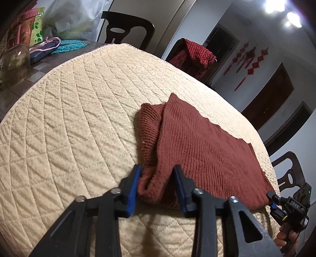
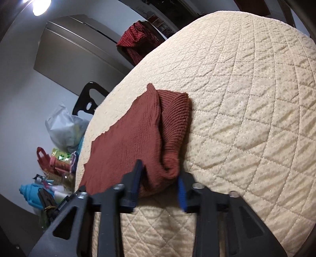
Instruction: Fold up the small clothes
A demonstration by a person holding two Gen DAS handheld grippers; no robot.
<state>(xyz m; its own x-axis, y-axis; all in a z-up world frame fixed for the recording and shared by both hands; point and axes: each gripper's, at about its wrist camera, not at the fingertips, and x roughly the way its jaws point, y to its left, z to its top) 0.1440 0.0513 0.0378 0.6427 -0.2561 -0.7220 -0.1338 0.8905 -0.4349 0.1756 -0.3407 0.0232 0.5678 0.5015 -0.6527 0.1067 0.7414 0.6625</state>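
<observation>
Dim room, grey walls, dark doors, red hanging ornaments (image 1: 250, 59) on the far wall. Work surface is a cream diamond-quilted cover (image 1: 79, 110) over a table; dark chairs around it, one draped with a red checked cloth (image 1: 194, 56). Clutter at the table's far-left corner: white plastic bag (image 1: 73, 17), turquoise mesh mat (image 1: 72, 44).

Rust-red ribbed knit garment (image 1: 197, 142) lies flat on the cover, sleeve folded in on top at each end.

Left gripper (image 1: 157, 176): blue-padded jaws narrow, bunched near corner of the knit between them, pads pressing the fabric.

Right gripper (image 2: 160, 177): same at the opposite near corner, jaws narrow, cloth pinched between pads; some motion blur there. It also shows in the left view at the garment's right corner, hand (image 1: 286, 236) on its handle.
</observation>
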